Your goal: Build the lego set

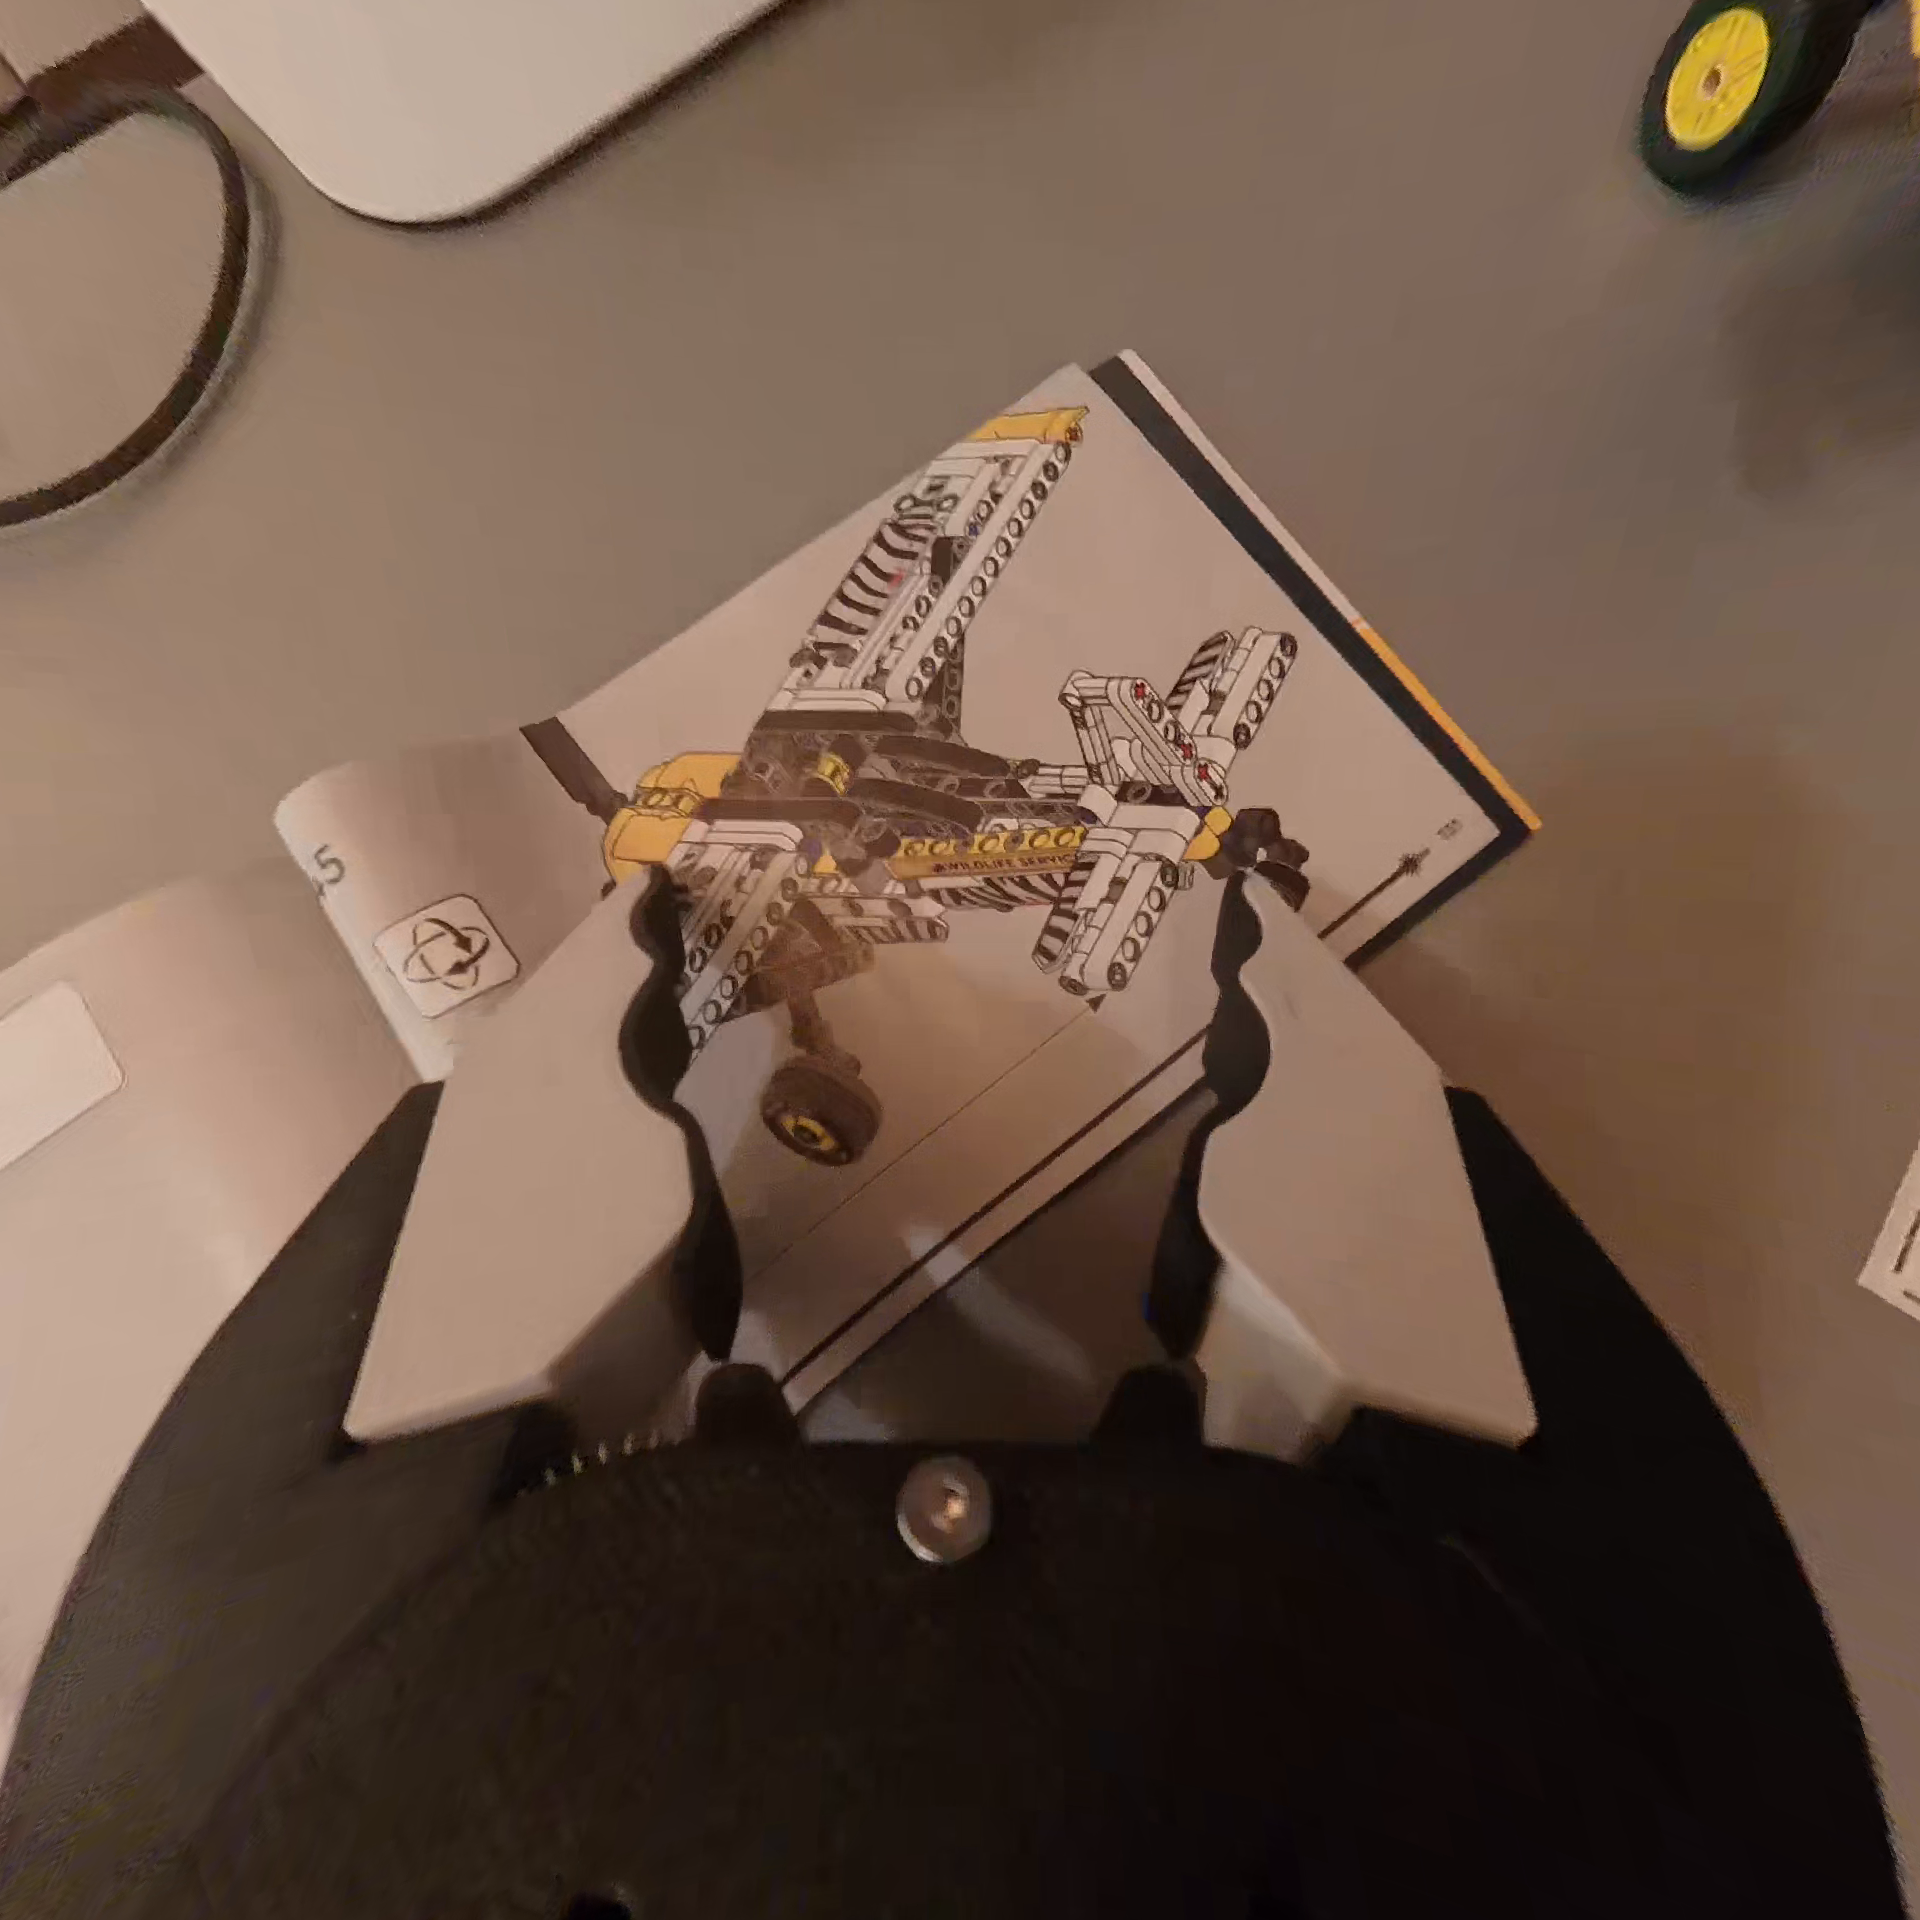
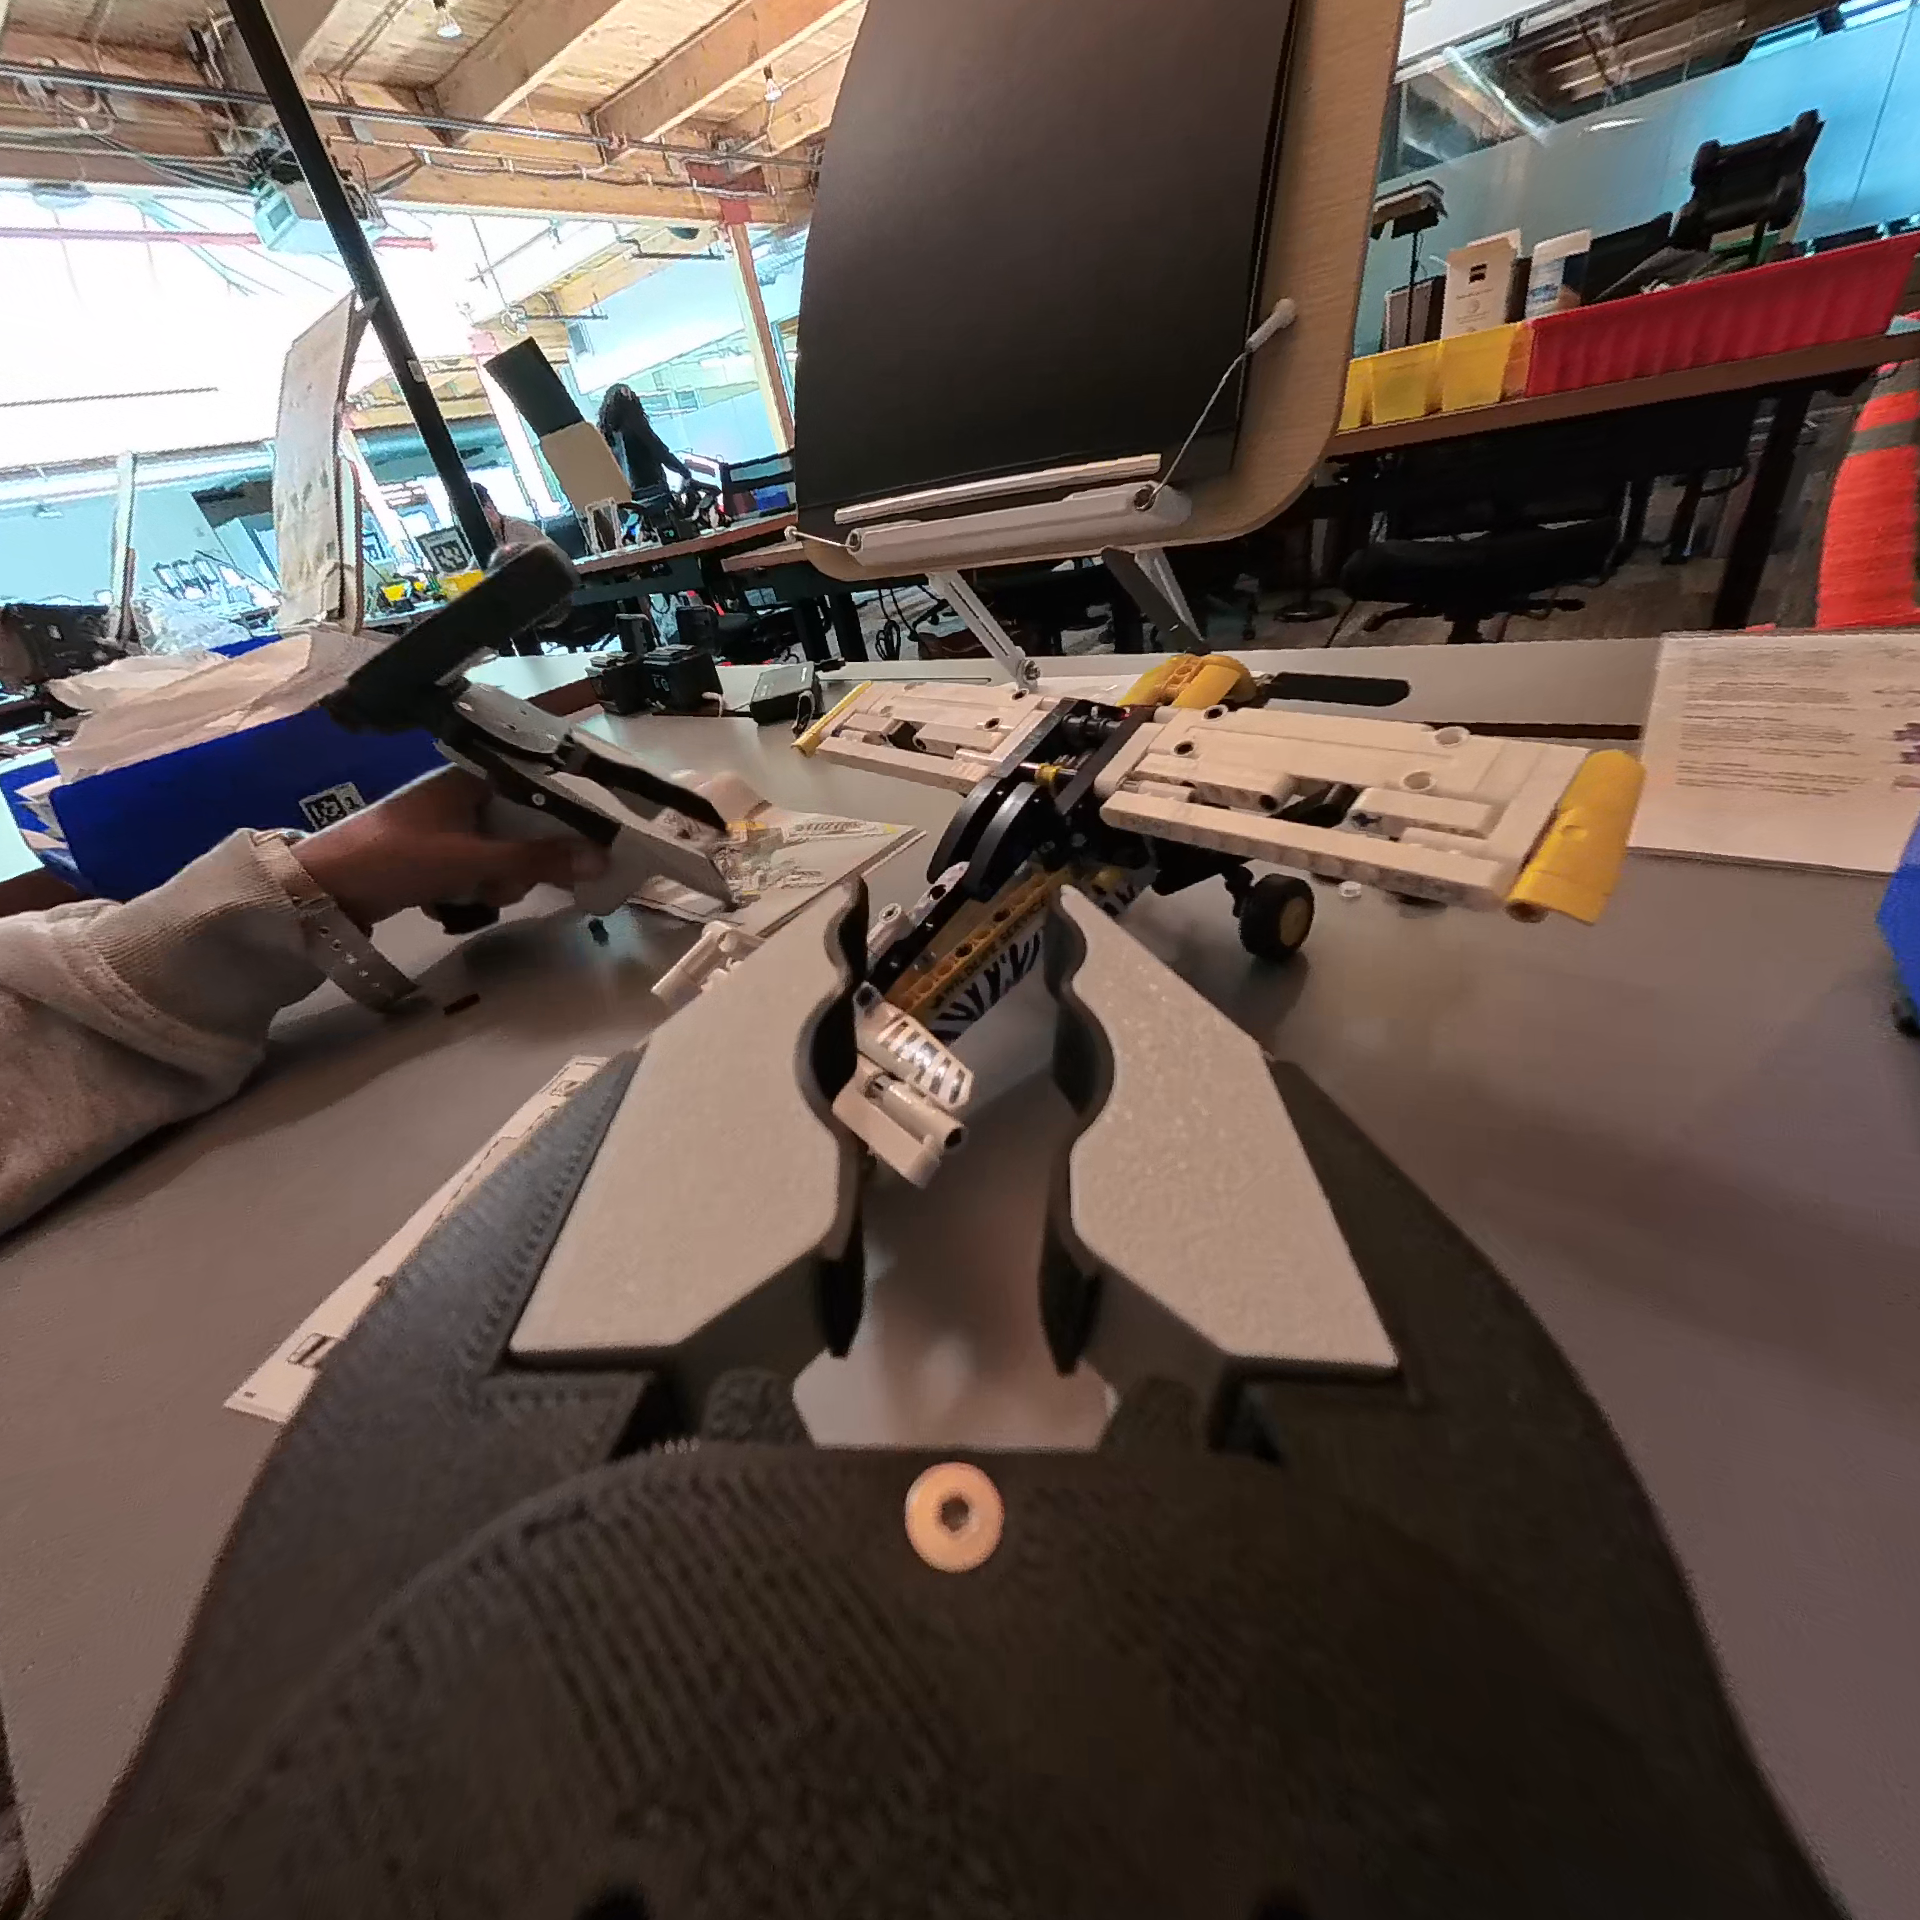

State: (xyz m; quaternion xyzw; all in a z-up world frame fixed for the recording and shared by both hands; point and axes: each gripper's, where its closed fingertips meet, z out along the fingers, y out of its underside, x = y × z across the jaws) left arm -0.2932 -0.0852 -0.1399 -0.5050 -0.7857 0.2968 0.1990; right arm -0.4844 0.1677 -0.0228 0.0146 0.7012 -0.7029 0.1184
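Right claw (image 2: pixel 961 1029) jaws parted around plane model (image 2: pixel 1195 800) tail, on table (image 2: pixel 1558 1091).

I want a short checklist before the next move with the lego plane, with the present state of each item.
1. Right gripper around the plane's tail: ok; firm contact: cannot tell.
2. Left gripper open over the instruction booklet: ok.
3. Booklet page flat: not ok, its left page curls up.
4. Lego plane standing on the table on its wheel: ok.
5. Loose white piece within reach: ok.
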